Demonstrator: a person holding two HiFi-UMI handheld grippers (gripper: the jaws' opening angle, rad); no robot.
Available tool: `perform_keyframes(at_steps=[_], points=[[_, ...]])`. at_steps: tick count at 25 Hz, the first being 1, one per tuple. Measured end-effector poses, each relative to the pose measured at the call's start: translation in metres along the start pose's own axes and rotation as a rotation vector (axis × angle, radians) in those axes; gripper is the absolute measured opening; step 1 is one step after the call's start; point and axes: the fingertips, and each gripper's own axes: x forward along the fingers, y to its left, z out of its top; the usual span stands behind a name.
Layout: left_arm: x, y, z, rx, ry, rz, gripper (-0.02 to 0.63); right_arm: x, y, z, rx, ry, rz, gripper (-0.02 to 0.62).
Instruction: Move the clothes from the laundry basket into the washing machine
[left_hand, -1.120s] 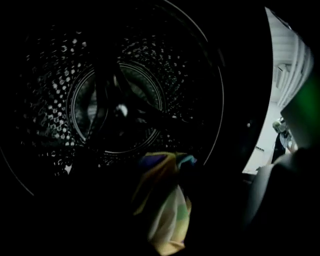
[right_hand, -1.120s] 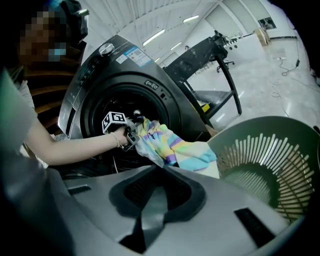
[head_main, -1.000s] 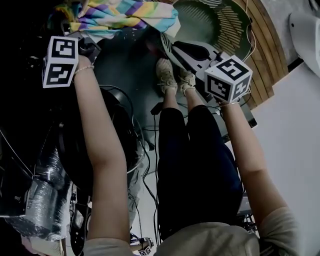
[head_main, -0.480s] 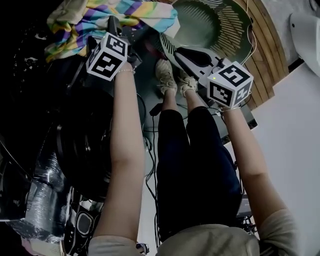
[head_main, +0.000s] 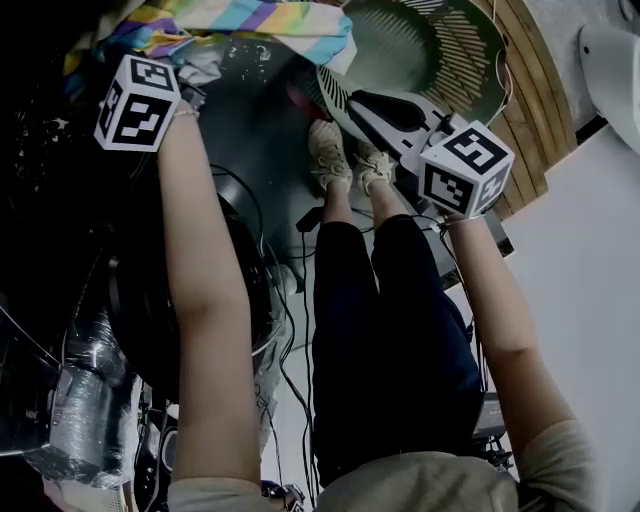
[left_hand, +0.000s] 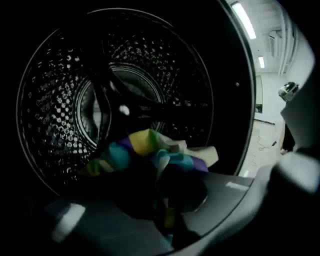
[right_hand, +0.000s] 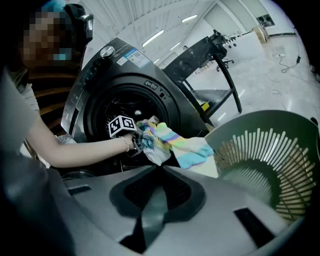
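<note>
A striped multicolour cloth (head_main: 262, 18) hangs at the mouth of the dark grey washing machine (right_hand: 120, 65). My left gripper (head_main: 185, 92) is at the drum opening; its jaws are closing, with the cloth (left_hand: 150, 147) pinched between them. The perforated steel drum (left_hand: 65, 100) lies straight ahead of the left gripper (left_hand: 167, 200). From the right gripper view the cloth (right_hand: 175, 142) trails out of the door toward the green slatted laundry basket (right_hand: 265, 160). My right gripper (right_hand: 159, 172) is shut with nothing in it, beside the basket (head_main: 430, 40).
The person's legs and shoes (head_main: 340, 150) stand between the two arms. Cables (head_main: 290, 370) run across the floor below. A foil-wrapped hose (head_main: 80, 400) sits at the lower left. A black metal frame (right_hand: 215, 55) stands behind the machine.
The left gripper swung right toward the cloth half a second ago, then came back left to the drum mouth with the cloth. The right gripper has stayed put.
</note>
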Motion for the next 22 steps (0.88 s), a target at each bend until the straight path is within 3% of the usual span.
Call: perform_keyframes(at_steps=[2, 4, 5, 8, 12, 14, 19, 22], points=[[0.009, 0.011, 0.024, 0.0, -0.058, 0.03, 0.044, 0.001, 0.0, 0.004, 0.006, -0.013, 0.003, 0.043], [0.019, 0.011, 0.026, -0.03, -0.036, 0.01, 0.051, 0.003, 0.0, 0.006, 0.011, -0.018, 0.003, 0.043], [0.024, 0.009, 0.018, -0.058, 0.002, -0.006, 0.082, 0.004, -0.001, 0.005, 0.012, -0.018, 0.003, 0.043], [0.015, 0.005, 0.0, -0.124, 0.07, -0.044, 0.266, 0.006, 0.001, 0.002, 0.017, -0.016, 0.003, 0.043], [-0.051, -0.019, 0.004, -0.052, -0.004, -0.12, 0.295, 0.005, 0.007, -0.006, 0.031, -0.013, 0.011, 0.043], [-0.075, -0.044, -0.023, -0.048, 0.047, -0.174, 0.304, 0.006, 0.005, -0.01, 0.029, -0.005, 0.011, 0.043], [-0.082, -0.095, -0.11, -0.138, 0.296, -0.259, 0.324, 0.005, 0.001, -0.01, 0.036, -0.015, 0.001, 0.043], [-0.06, -0.11, -0.129, -0.131, 0.351, -0.277, 0.324, 0.001, -0.001, -0.007, 0.032, -0.015, -0.012, 0.043]])
